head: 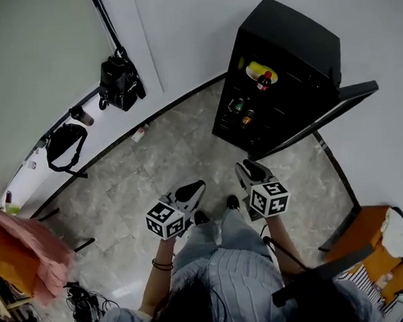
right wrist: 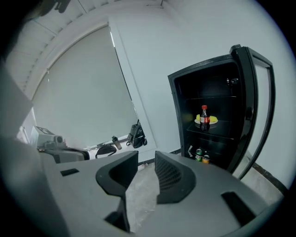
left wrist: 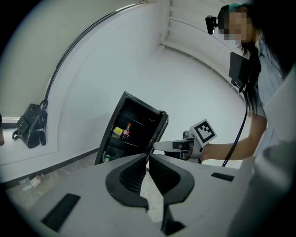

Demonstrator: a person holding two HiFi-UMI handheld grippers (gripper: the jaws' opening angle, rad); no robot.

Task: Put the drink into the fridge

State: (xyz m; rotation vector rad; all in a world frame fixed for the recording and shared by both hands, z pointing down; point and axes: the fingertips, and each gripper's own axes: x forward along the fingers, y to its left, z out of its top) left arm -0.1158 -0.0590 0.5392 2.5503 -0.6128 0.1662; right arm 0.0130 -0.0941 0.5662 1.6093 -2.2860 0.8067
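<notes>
A cola bottle [head: 264, 81] with a red cap stands upright on a shelf inside the open black fridge [head: 296, 40], beside a yellow plate [head: 256, 70]. The right gripper view shows the same bottle [right wrist: 204, 118] on that shelf, and the left gripper view shows it [left wrist: 125, 132] too. Both grippers hang over the floor in front of the fridge, well short of it. My left gripper [head: 195, 188] has its tips together [left wrist: 148, 156] and holds nothing. The jaws of my right gripper [head: 246, 166] stand a narrow gap apart [right wrist: 146, 155] with nothing between them.
The fridge door [head: 335, 109] swings open to the right. Cans [head: 239, 107] sit on a lower shelf. Black bags [head: 119, 80] hang on the left wall. A pink cloth [head: 21, 245] lies at the left, an orange chair [head: 373, 248] at the right, cables [head: 84, 303] on the floor.
</notes>
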